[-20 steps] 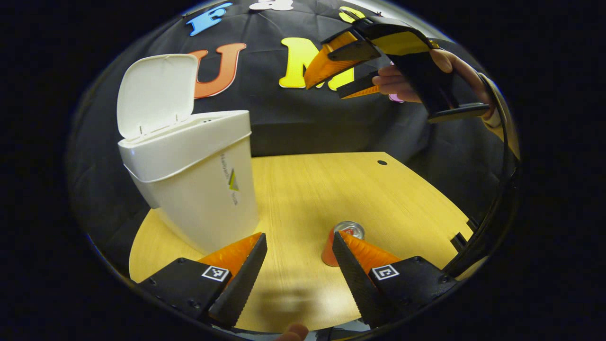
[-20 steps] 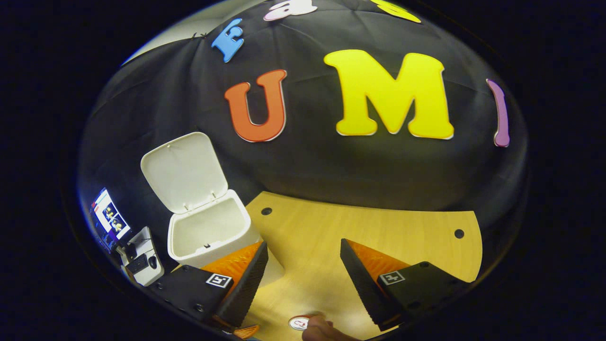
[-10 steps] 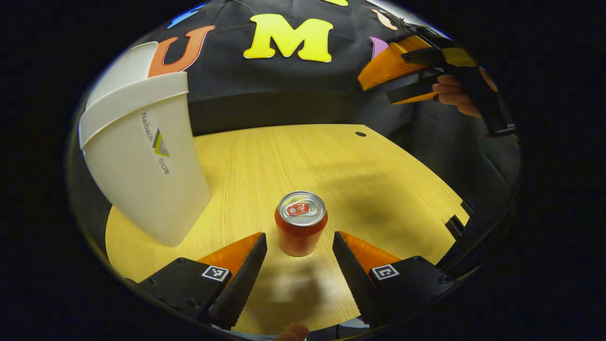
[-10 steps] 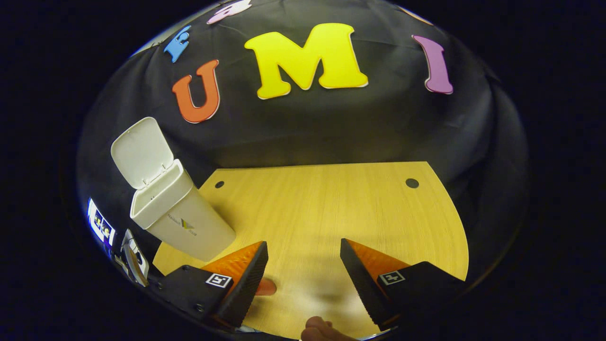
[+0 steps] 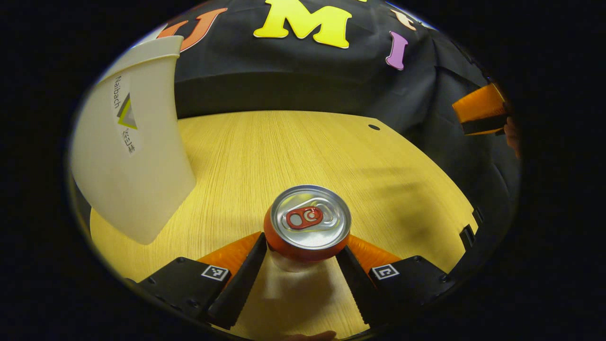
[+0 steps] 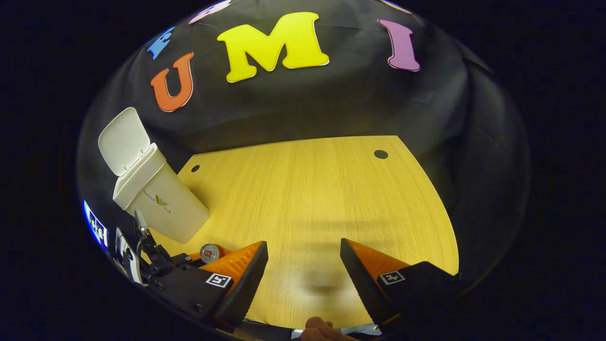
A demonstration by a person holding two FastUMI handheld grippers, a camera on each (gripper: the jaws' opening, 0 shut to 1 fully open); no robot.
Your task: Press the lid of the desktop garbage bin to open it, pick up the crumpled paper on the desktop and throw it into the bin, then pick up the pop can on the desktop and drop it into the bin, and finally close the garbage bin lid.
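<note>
— Fingers of the left gripper (image 5: 303, 265)?
— Spread, flanking the pop can (image 5: 307, 222) upright on the table (image 5: 284, 147); contact unclear.
— Right gripper (image 6: 303, 274)?
— Jaws apart over bare wood, holding nothing.
— Bin?
— The garbage bin (image 6: 158, 203) stands at the table's left, lid (image 6: 124, 141) up.

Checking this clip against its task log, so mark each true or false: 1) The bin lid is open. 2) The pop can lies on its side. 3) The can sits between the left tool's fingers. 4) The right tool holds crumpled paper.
1) True: the lid of the bin stands raised.
2) False: the pop can stands upright on the table, top facing up.
3) True: the left tool has a finger on each side of it; whether they are pressing it can't be told.
4) False: the right tool is open with nothing between its fingers.
</note>
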